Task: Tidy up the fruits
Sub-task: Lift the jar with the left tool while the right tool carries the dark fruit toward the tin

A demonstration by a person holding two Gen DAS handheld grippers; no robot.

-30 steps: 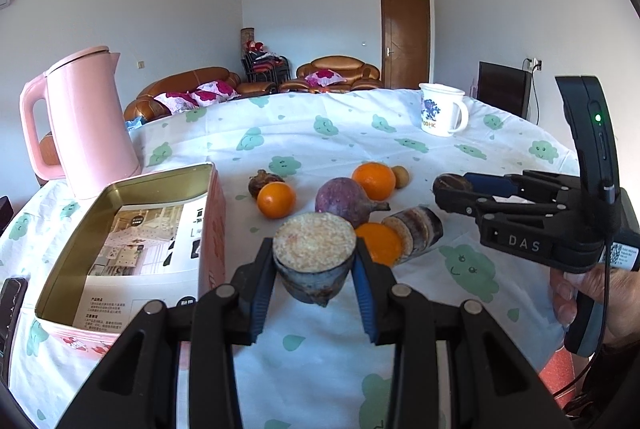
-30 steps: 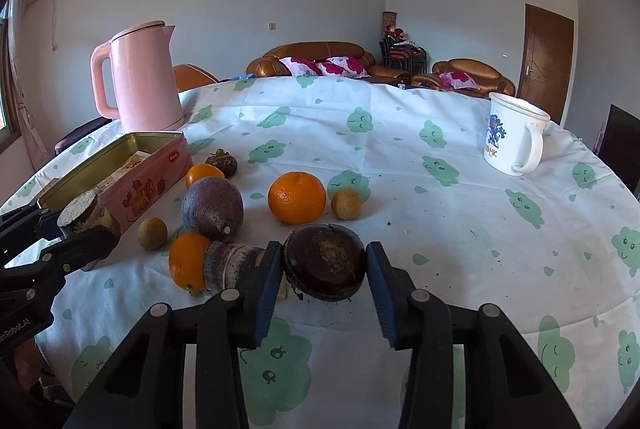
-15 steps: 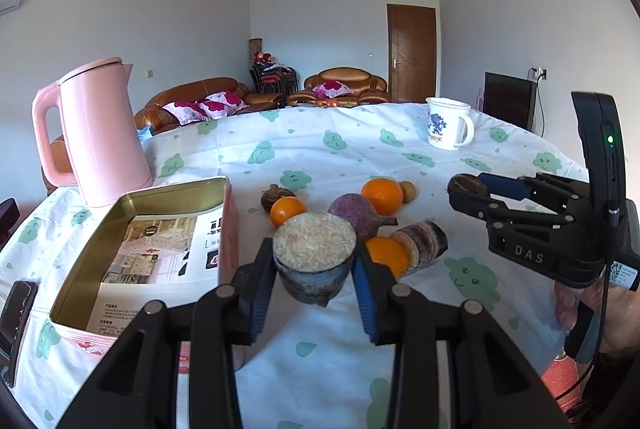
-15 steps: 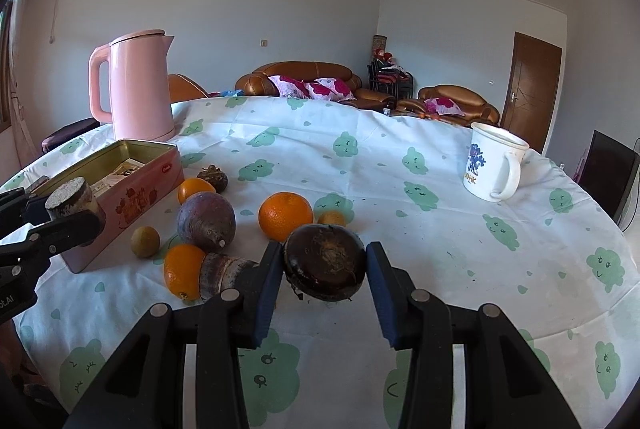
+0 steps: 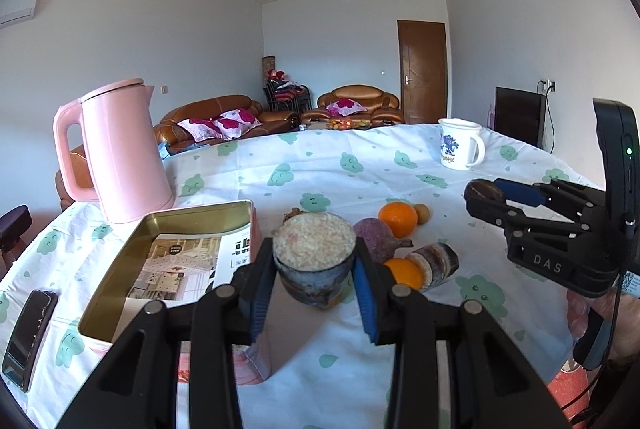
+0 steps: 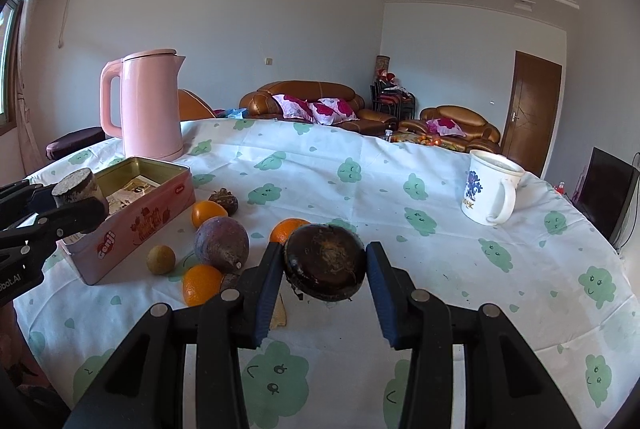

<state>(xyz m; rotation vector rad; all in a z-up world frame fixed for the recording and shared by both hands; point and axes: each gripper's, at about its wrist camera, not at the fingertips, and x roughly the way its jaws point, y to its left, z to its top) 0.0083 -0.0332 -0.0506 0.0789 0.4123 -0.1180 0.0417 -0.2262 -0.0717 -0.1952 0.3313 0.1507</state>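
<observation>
- Your left gripper is clamped on a cut chunk, pale cut face up, its blue pads pressing both sides. It hangs clear of the cloth.
- Your right gripper is clamped on a dark round fruit, held off the table too; from the left view it hovers well right of the pile.
- The tin lies just left of the chunk, open, with a leaflet inside. Its long side runs away from you, and its near right corner sits almost under your left jaw.
- Your left hand is plainly the nearer one to the tin, so I judge the chunk goes in first: shift left over the rim, then lower.
- The right fruit has to cross the loose pile to get there.
- Still on the cloth, between the two grippers: a purple root, three oranges, a cut piece and two small brown fruits.
- Further back stand the kettle and the mug.
</observation>
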